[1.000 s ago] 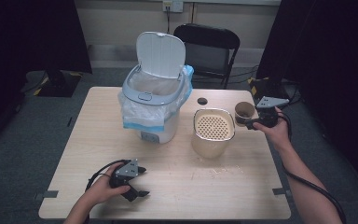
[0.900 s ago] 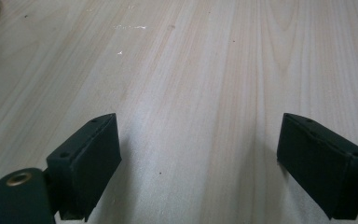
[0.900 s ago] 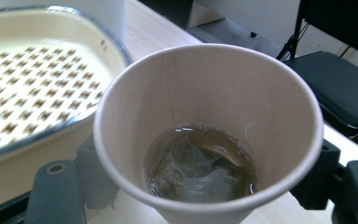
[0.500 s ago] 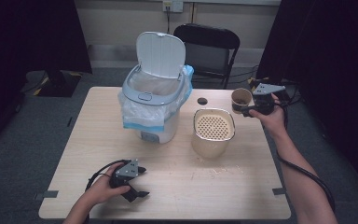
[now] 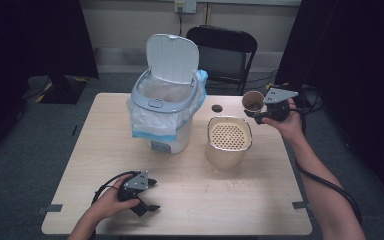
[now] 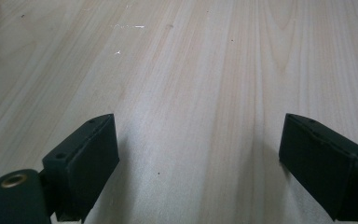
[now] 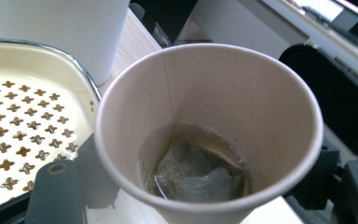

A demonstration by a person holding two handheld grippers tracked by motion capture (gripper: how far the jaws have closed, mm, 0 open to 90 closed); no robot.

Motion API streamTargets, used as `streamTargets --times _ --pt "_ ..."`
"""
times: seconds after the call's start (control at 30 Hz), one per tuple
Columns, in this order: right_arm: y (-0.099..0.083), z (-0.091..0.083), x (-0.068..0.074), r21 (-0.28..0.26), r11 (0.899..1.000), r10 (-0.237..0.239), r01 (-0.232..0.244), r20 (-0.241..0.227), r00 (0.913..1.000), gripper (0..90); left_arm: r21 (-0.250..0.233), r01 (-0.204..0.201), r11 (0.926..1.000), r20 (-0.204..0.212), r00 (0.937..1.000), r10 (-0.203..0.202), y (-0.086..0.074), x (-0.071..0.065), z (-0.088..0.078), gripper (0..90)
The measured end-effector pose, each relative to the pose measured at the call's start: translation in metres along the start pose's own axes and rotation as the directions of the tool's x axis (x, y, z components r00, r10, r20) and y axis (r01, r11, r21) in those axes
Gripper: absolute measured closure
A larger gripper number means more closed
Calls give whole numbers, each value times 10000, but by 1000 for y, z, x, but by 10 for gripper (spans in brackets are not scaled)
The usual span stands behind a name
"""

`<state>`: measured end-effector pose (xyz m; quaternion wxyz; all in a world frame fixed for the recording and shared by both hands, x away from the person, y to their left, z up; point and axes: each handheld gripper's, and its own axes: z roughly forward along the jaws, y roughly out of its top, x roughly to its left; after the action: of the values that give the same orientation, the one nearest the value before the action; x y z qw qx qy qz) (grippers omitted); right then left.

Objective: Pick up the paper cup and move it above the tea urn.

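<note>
Wood grain runs under the left tool (image 5: 142, 196), which lies low on the near-left part of the worktop (image 5: 240, 200), held by the person's left hand (image 5: 111, 201). Its jaws have just been opening; in the left gripper view they stand apart with bare worktop between them and nothing held.

Farther in, near the middle, stands a cream container (image 5: 228, 142) with a perforated insert across its top. To its left is a white bin (image 5: 167, 107), lined with a clear bag and with its lid tipped up and back. A small dark round thing (image 5: 217, 108) lies on the worktop between the bin and the far-right corner.

Over the far-right side, just beyond the cream container, the right tool (image 5: 258, 114) is clamped on a brown paper cup (image 5: 252, 101), lifted clear of the worktop with its mouth tilted. In the right gripper view the jaws sit on either side of the cup's wall, and a wet tea bag (image 7: 198, 172) lies in a little brownish liquid at the bottom, its string (image 7: 168, 79) running up the inner wall.

A black chair (image 5: 225, 50) stands behind the worktop.
</note>
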<state>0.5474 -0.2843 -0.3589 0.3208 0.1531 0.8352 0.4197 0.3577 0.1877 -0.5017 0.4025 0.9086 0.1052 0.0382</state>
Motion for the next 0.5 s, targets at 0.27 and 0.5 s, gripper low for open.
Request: streamTargets --times 0.27,0.5 --pt "15 -8 17 484 9757 -2170 2137 768 9731 262 4 1 10000 -1 10000 -1 0 0 0 112" --pt "26 -9 35 1232 8992 -4329 4199 1103 8947 263 5 -4 10000 -1 10000 4 0 0 0 112"
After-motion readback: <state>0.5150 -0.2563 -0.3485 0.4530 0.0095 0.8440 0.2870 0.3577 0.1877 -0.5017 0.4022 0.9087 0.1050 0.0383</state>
